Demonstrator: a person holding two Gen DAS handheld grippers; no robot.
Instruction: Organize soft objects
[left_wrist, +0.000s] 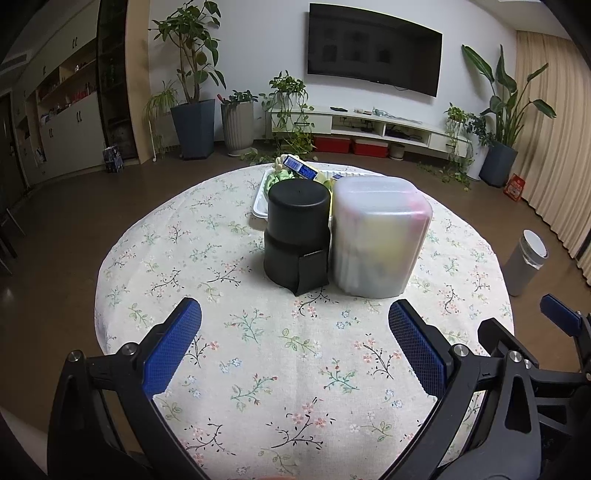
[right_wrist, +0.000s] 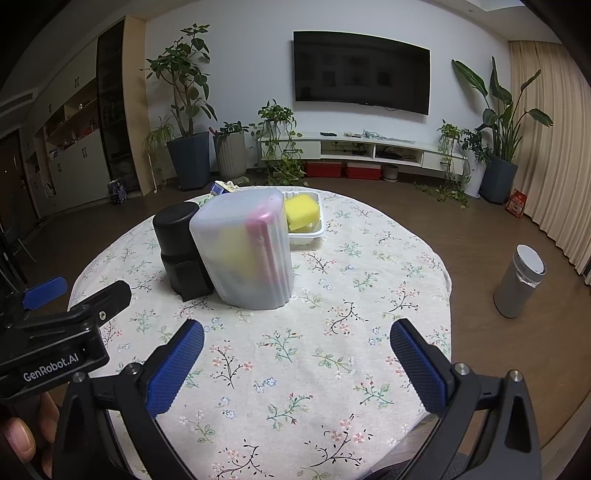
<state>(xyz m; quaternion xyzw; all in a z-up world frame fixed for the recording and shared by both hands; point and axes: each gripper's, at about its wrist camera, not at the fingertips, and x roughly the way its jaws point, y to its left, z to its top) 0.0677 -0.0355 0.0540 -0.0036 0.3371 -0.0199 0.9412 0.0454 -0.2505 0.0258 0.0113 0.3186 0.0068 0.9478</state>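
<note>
Nearest to us, both hand-held grippers hover over the near edge of the surface: our left hand-held gripper and our right hand-held gripper each have their blue-padded fingers spread wide, with nothing between them.

Beyond them we see the room itself: a white wall carrying a dark television, a long low white cabinet under it with red boxes beneath, tall shelving on the left and pleated beige curtains on the right. Potted plants stand along the wall on a brown floor, and a grey bin sits on the floor to the right of the surface.

The round surface is covered with a pale cloth printed with small flowers. Near its middle stands a frosted plastic container, upright, with yellow and pink shapes dimly showing through its wall; we cannot tell what they are. A black cylindrical container stands just beside it on the left, touching or nearly so. Behind both lies a white tray holding a yellow sponge on its right side, while a small blue and white box and something green sit at its left end, partly hidden.

At the lower left of the right wrist view, fingers of a person's hand grip the left tool's handle.
</note>
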